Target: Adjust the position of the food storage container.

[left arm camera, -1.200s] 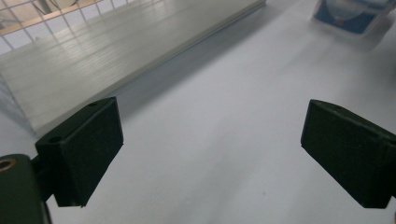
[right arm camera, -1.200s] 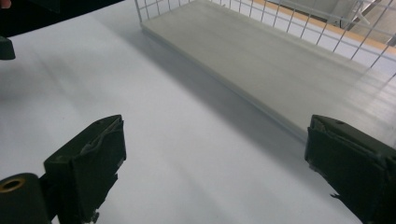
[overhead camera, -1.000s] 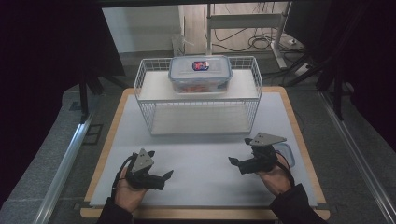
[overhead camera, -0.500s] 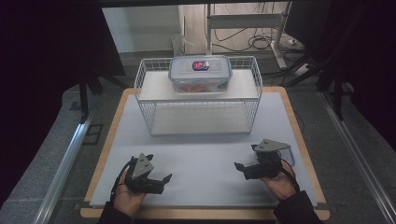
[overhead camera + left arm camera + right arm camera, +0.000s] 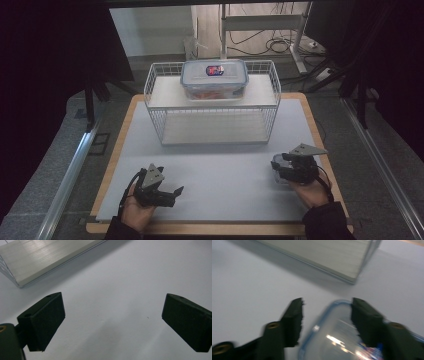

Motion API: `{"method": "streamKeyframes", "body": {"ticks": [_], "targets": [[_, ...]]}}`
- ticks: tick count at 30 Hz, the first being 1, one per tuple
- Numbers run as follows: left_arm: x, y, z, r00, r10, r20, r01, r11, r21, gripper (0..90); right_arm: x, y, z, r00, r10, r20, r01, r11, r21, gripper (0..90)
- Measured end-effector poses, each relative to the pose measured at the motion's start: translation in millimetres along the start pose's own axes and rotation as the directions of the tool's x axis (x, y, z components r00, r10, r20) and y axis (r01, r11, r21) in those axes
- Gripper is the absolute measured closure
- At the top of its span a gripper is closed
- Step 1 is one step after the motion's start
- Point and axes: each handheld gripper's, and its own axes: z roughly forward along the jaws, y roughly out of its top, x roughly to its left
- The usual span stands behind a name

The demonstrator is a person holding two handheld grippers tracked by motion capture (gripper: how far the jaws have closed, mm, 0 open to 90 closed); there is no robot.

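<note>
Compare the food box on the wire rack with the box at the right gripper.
The box on the rack sits high on the top shelf of the wire rack; the box at the right gripper lies low on the white mat. The rack box stands free of both grippers; the other sits between the right gripper's jaws, which have just been closing. Both are clear with a blue-rimmed lid.
</note>
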Motion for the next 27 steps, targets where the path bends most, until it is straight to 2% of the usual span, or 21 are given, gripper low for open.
{"method": "streamKeyframes", "body": {"ticks": [1,2,4,5,9,12,16,20,23,25,27], "targets": [[0.4,0.0,-0.5,1.0,-0.001,0.0,0.001,1.0,-0.004,4.7,-5.7,-1.2,-3.6,0.9999,-0.006,0.014,0.006,1.0,0.001,62.3],[0.6,0.0,-1.0,1.0,-0.004,0.0,0.004,1.0,-0.007,4.8,-9.3,-2.0,-5.6,0.9997,-0.005,0.025,0.005,1.0,0.003,65.8],[1.4,-0.2,-2.0,1.0,-0.007,-0.006,0.007,0.9999,-0.014,5.0,-18.6,-4.7,-10.1,0.9976,0.025,0.064,-0.026,1.0,0.011,72.3],[2.0,-0.3,-2.5,0.9999,-0.01,-0.006,0.01,0.9998,-0.016,5.0,-25.2,-6.9,-13.8,0.9963,0.05,0.071,-0.05,0.999,0.007,76.8],[4.6,-1.4,-3.5,0.9996,-0.024,-0.013,0.024,0.9995,-0.019,5.3,-41.1,-13.8,-26.0,0.9907,0.088,0.104,-0.089,0.996,0.007,88.7],[5.6,-1.8,-3.7,0.9995,-0.03,-0.012,0.03,0.9993,-0.021,5.4,-50.0,-17.9,-32.1,0.9835,0.111,0.142,-0.114,0.993,0.008,90.0],[5.3,-2.1,-2.6,0.9996,-0.027,-0.013,0.026,0.9995,-0.016,5.5,-62.3,-25.6,-39.2,0.969,0.145,0.2,-0.151,0.988,0.015,90.0],[4.7,-2.4,-1.2,0.9997,-0.023,-0.012,0.022,0.9997,-0.009,5.5,-71.7,-33.3,-41.0,0.959,0.174,0.224,-0.188,0.981,0.042,89.9],[4.7,-2.6,-0.8,0.9996,-0.026,-0.01,0.026,0.9996,-0.009,5.5,-75.5,-37.8,-38.9,0.9576,0.186,0.219,-0.206,0.976,0.069,89.9],[5.0,-2.6,-0.7,0.9995,-0.028,-0.01,0.028,0.9995,-0.011,5.4,-75.2,-38.2,-36.8,0.9599,0.184,0.211,-0.205,0.975,0.082,89.9],[5.3,-2.9,-0.5,0.9995,-0.031,-0.009,0.031,0.9995,-0.011,5.5,-72.8,-36.9,-35.5,0.9595,0.172,0.223,-0.196,0.976,0.091,89.9]]}}
